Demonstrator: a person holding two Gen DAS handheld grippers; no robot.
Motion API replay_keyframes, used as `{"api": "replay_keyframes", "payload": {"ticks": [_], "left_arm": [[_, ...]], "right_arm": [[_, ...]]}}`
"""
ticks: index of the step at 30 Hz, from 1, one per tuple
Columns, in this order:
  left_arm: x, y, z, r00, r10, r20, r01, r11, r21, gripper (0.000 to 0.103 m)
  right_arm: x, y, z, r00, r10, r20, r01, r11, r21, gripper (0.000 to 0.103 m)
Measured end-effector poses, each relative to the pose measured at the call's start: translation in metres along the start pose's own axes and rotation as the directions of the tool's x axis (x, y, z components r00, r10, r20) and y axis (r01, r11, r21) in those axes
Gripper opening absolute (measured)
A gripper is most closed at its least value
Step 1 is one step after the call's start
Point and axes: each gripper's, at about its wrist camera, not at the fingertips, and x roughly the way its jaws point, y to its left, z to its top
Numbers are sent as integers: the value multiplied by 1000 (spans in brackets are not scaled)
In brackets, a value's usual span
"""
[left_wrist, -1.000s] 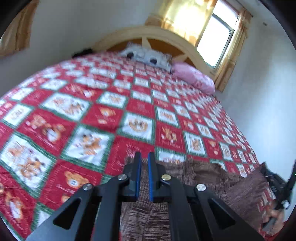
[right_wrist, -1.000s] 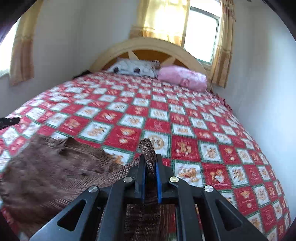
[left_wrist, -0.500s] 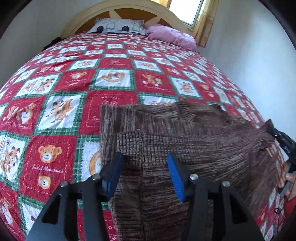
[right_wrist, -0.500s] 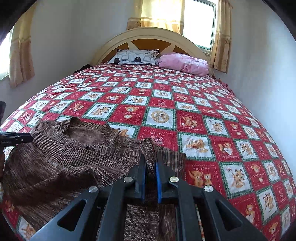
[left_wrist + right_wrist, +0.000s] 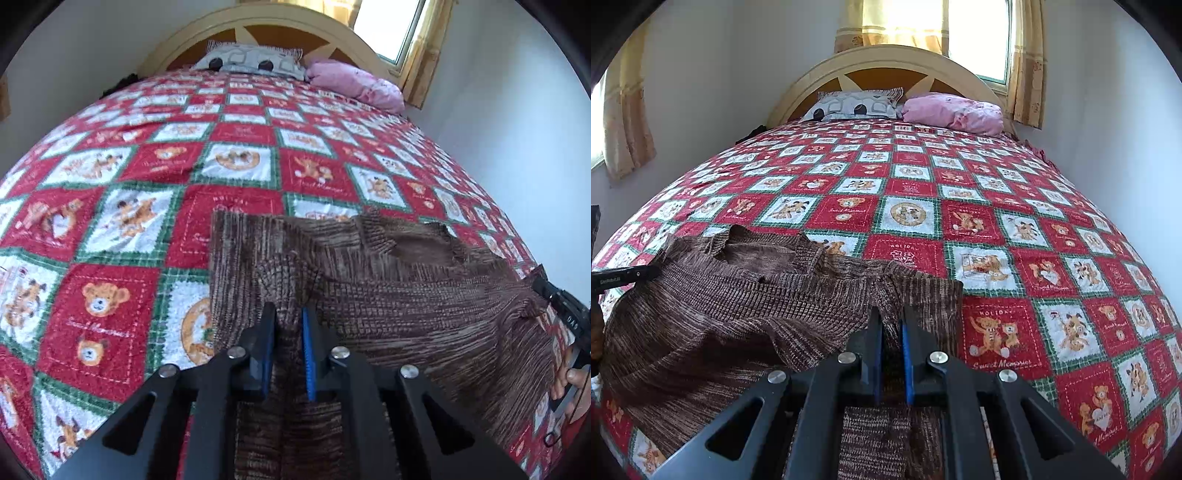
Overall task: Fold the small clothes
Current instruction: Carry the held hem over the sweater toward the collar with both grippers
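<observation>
A brown knitted sweater (image 5: pixel 406 302) lies spread on the red checked bedspread (image 5: pixel 110 221), neckline toward the headboard. My left gripper (image 5: pixel 289 314) is closing its jaws on a raised fold at the sweater's left side, and the blue pads pinch the knit. In the right wrist view the sweater (image 5: pixel 720 295) fills the lower left. My right gripper (image 5: pixel 889 314) is shut on the fabric near its right edge. The black body of the right gripper (image 5: pixel 561 306), held by a hand, shows at the left wrist view's right border. A black part of the left gripper (image 5: pixel 624 277) pokes in at the right wrist view's left edge.
The bedspread (image 5: pixel 1034 258) stretches far ahead to a grey patterned pillow (image 5: pixel 857 105) and a pink pillow (image 5: pixel 956 110) under a curved wooden headboard (image 5: pixel 886 62). White walls flank the bed, and curtained windows sit behind and at the left.
The sweater came down from the air onto the bed. My left gripper let go, opened wide, then closed on a fold of the knit. My right gripper stayed shut on the fabric.
</observation>
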Motion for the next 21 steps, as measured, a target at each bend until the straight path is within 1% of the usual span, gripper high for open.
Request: {"api": "replay_keyframes", "payload": {"ticks": [3,7,8,9,10,11,12,16,19,20,21], "left_arm": [[-10,-5,-1,1000,24,19,-24,1000,1,14],[-18,-6,-2,999,21,40,-20,1000,-21,14],[-18,-6,-2,999,23,37,-22,999,-26,16],[-18,-6,-3,999,41,35,-40,999,-27,20],[-18,-6,-3,998,58,35,-57,998,-25,20],[-18,-5,-3,996,76,41,-75,997,-24,20],[-17,-4,-4,996,80,42,-79,996,-28,19],[-14,7,-2,997,68,40,-65,995,-72,20],[-2,9,-1,998,67,2,-67,996,-53,20],[3,9,-1,997,73,-11,-74,996,-46,23],[3,9,0,997,75,-7,-75,996,-45,29]], "right_arm": [[-15,2,4,1000,10,28,-10,1000,-5,9],[-28,13,7,998,-5,60,9,998,-62,9],[-29,15,7,998,-11,63,16,997,-77,9],[-30,18,6,998,-20,66,26,996,-89,9],[-29,20,6,997,-29,66,36,995,-98,9],[-28,20,6,997,-33,64,39,994,-98,9],[-26,20,6,998,-35,60,41,995,-90,9],[-20,14,4,999,-34,43,37,998,-57,9],[-18,14,2,999,-30,35,32,998,-57,9],[-18,15,1,999,-28,31,29,998,-61,9],[-18,15,1,999,-27,30,29,998,-63,9]]}}
